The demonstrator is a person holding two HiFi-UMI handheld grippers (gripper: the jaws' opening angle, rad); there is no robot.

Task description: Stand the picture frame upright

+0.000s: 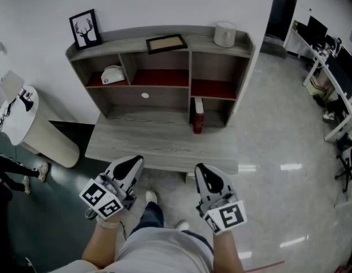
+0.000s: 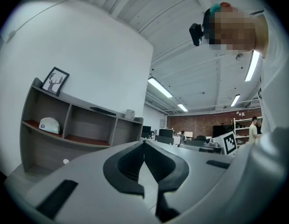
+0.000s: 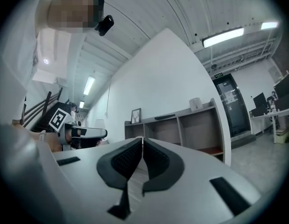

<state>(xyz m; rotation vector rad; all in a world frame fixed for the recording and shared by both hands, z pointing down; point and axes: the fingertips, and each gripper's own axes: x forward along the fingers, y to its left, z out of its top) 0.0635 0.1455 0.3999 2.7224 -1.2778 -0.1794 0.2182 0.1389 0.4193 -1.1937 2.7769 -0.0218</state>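
Note:
A dark-framed picture frame [image 1: 166, 43] lies flat on top of the grey shelf unit [image 1: 130, 38], near the middle; the left gripper view shows it as a thin dark slab [image 2: 103, 110], and so does the right gripper view [image 3: 164, 117]. A second black frame with a deer picture [image 1: 85, 29] stands upright at the shelf's left end. My left gripper [image 1: 132, 162] and right gripper [image 1: 201, 169] hover side by side in front of the low desk [image 1: 158, 144], well short of the frame. Both have their jaws closed tip to tip, with nothing between them.
A white cylinder [image 1: 225, 34] stands at the shelf's right end. A white cap [image 1: 112, 74] lies in the upper left compartment, and a red book [image 1: 198, 115] stands in a lower right one. A round white side table [image 1: 16, 115] is at the left. Office desks [image 1: 335, 73] line the right.

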